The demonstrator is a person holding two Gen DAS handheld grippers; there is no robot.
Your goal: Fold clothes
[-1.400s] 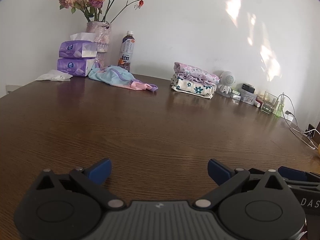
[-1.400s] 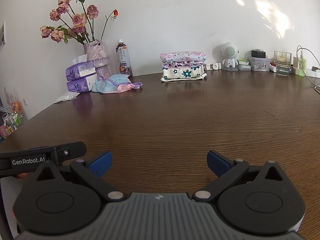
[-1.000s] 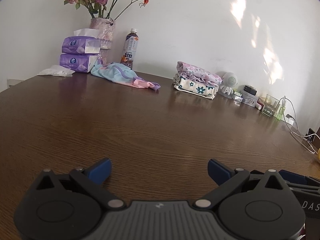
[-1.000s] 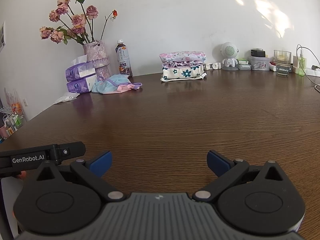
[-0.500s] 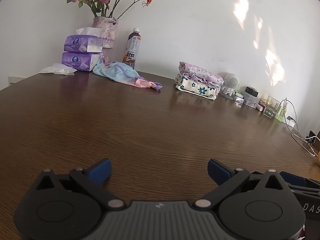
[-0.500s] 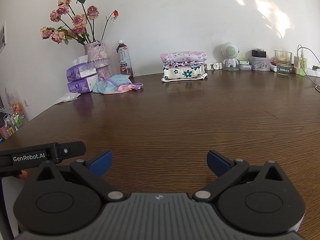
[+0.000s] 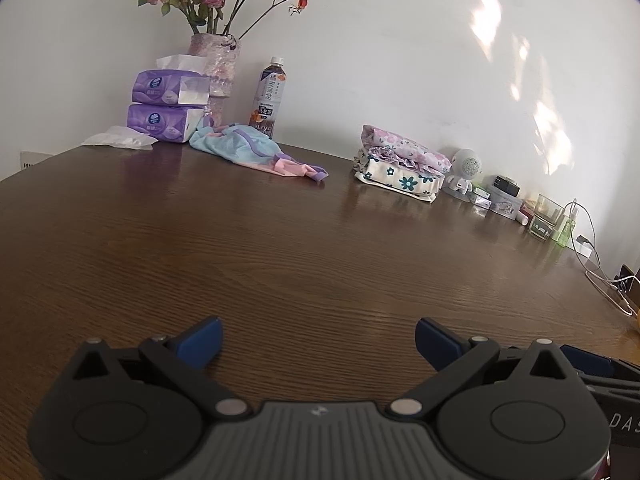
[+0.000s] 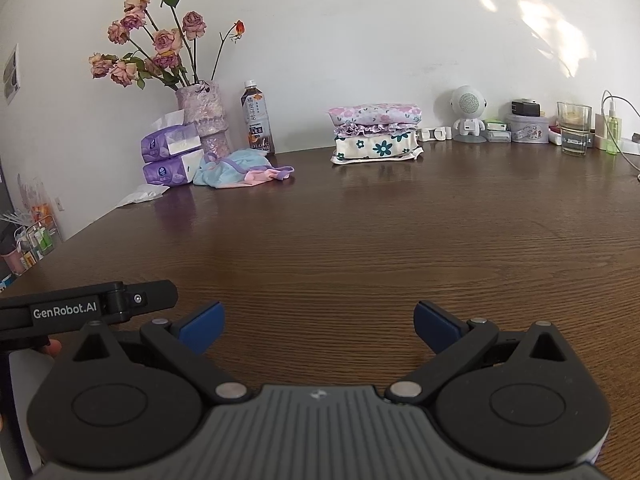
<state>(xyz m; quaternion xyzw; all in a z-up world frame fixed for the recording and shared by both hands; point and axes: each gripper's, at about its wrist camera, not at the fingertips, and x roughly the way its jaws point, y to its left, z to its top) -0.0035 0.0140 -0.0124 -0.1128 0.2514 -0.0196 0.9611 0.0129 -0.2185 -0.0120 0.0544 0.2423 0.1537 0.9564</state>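
1. The crumpled light-blue and pink garment (image 7: 256, 152) lies unfolded near the worktop's (image 7: 280, 248) far-left edge, touching the tissue packs (image 7: 168, 108).
2. A folded stack of clothes (image 8: 376, 134) sits at the far edge, to the garment's right.
3. Bare wood fills the room between the clothes and me.
4. My left hand-held gripper (image 7: 318, 338) and right hand-held gripper (image 8: 316, 322) hover wide and empty at the near edge, well apart from the garment.

Black hand-held gripper (image 8: 316, 326), blue fingertips (image 8: 202, 326), GenRobot.AI marking
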